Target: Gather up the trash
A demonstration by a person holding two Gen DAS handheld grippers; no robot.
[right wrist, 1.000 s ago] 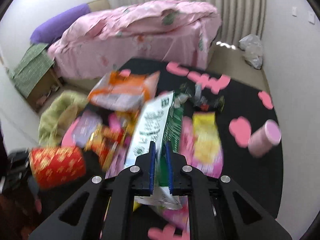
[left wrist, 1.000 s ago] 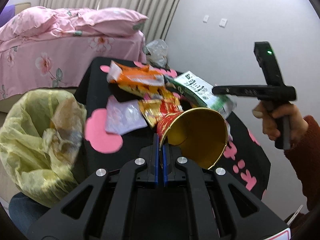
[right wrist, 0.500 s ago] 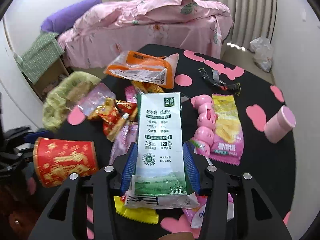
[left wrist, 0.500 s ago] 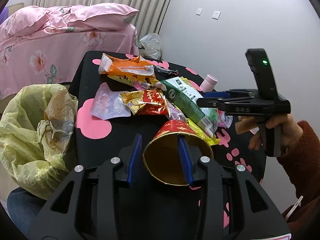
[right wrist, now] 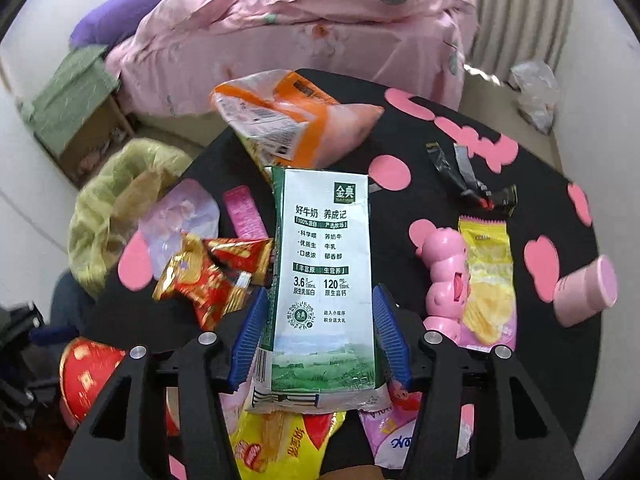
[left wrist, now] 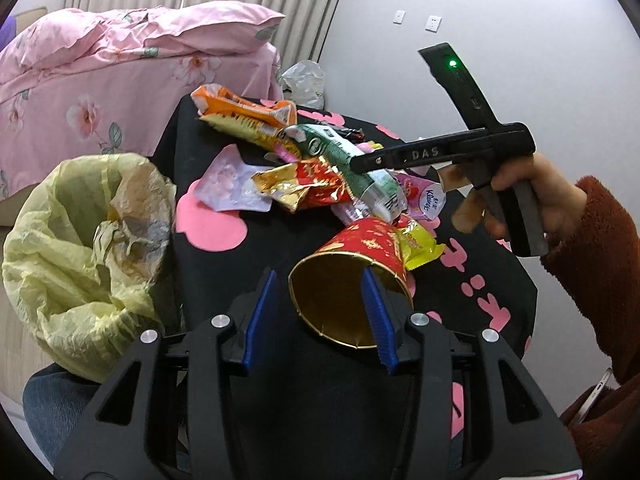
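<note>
Both tools have let go within the last second. A second ago my left tool [left wrist: 320, 316] was pinched shut on the rim of the red paper cup [left wrist: 356, 280], and my right tool [right wrist: 316, 340] was clamped on the milk carton [right wrist: 324, 276]. Now each is spread wide.

Left side: the cup lies on its side on the table [left wrist: 500, 280], gold mouth toward the camera. One blue finger sits inside the mouth against the wall, the other outside and clear of it (so straddling the rim, not gripping).

Right side: the carton lies flat on top of the heap of wrappers, printed face up. The blue fingers stand on either side of its lower half with a small gap each side; I cannot tell whether either pad touches.

Bin bag [left wrist: 88, 240]: yellow, open, off the table's left edge, with some crumpled wrapping already inside. Well apart from the carton, nearer the cup.

Reading: neither item reached the bag, so both grasps count as abandoned or being reset. Most of the trash remains on the table: orange snack bag [right wrist: 288, 120], red-gold wrapper [right wrist: 208, 276], yellow chip packet [right wrist: 486, 276]. Task looks early. Next move, in my judgement, is a firmer re-grip on cup and carton before carrying leftward.
</note>
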